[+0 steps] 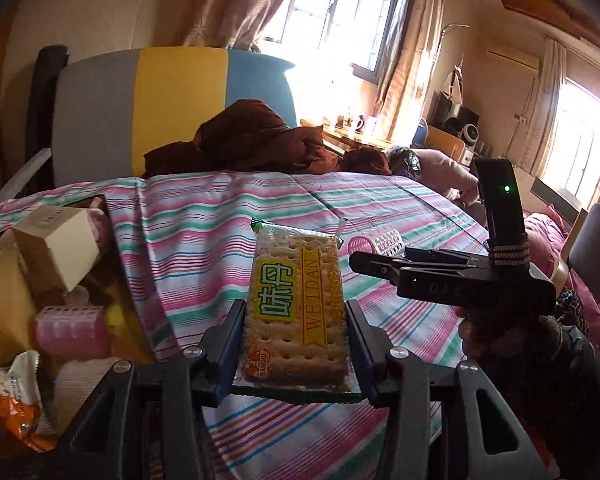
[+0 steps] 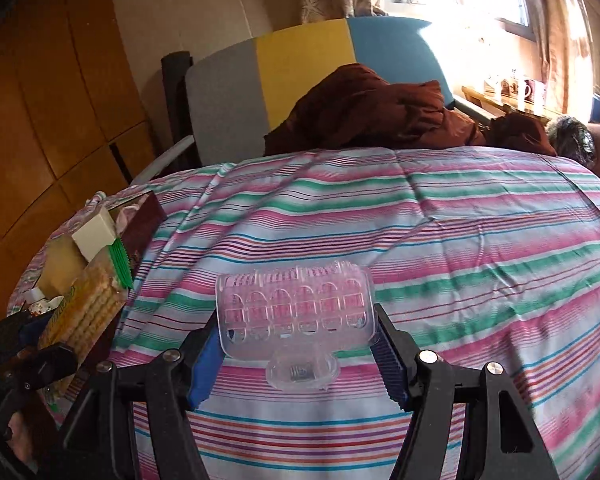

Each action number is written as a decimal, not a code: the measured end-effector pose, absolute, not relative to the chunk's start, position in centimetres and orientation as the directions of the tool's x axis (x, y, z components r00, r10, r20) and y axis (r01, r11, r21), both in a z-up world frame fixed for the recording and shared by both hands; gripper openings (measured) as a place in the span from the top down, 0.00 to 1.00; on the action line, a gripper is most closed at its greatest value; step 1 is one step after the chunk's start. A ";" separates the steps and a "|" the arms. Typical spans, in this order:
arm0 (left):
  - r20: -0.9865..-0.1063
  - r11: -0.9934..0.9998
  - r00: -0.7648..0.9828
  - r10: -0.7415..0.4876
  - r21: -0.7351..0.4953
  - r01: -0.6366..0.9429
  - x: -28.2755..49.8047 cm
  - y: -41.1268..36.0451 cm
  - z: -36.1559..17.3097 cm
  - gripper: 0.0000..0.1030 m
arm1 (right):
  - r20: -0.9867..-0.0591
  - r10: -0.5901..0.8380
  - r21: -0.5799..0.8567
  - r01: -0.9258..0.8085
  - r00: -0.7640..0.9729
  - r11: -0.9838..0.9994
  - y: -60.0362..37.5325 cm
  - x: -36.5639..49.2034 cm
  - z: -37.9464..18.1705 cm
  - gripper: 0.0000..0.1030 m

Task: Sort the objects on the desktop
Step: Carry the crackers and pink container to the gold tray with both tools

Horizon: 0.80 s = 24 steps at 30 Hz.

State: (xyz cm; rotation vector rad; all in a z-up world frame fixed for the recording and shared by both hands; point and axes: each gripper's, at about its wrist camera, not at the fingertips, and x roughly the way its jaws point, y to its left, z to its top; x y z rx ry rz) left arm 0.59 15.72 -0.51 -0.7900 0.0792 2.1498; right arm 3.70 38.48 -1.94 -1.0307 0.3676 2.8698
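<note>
The striped bedspread [image 2: 460, 240] fills the frame, and a box [image 1: 4, 288] of sorted things sits at left. The left gripper [image 1: 296, 340] pinches a cracker packet [image 1: 296, 304] by its edges — squeeze harder and crackers may crack. The right gripper [image 2: 296, 344] clamps a clear hair roller [image 2: 296, 304] at centre frame — its smooth plastic could slip free.

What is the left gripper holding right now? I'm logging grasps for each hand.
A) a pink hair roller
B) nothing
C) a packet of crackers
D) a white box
C: in the left wrist view the left gripper has its blue pads pressed on both sides of the cracker packet, lifted over the striped sheet.
</note>
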 end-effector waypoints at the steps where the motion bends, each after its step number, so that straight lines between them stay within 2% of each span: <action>1: -0.556 -0.675 -0.485 0.675 -0.201 -0.710 0.5 14.8 -0.3 0.53 | -0.629 -0.034 0.203 -0.123 -0.777 -0.971 37.6 3.3 -1.7 0.34; 8: -0.511 -0.789 -0.624 0.591 -0.205 -0.579 -0.1 6.9 1.4 0.53 | -0.587 -0.178 0.214 0.061 -0.790 -0.975 30.4 1.0 -0.3 0.34; 14: -0.510 -0.877 -0.716 0.477 -0.220 -0.427 -1.4 0.0 1.1 0.53 | -0.568 -0.294 0.194 0.222 -0.768 -0.956 23.9 -0.4 0.5 0.34; 24: -0.515 -0.932 -0.777 0.362 -0.223 -0.287 -2.4 -6.7 -0.4 0.53 | -0.603 -0.361 0.115 0.371 -0.711 -0.922 16.0 -3.3 -0.7 0.34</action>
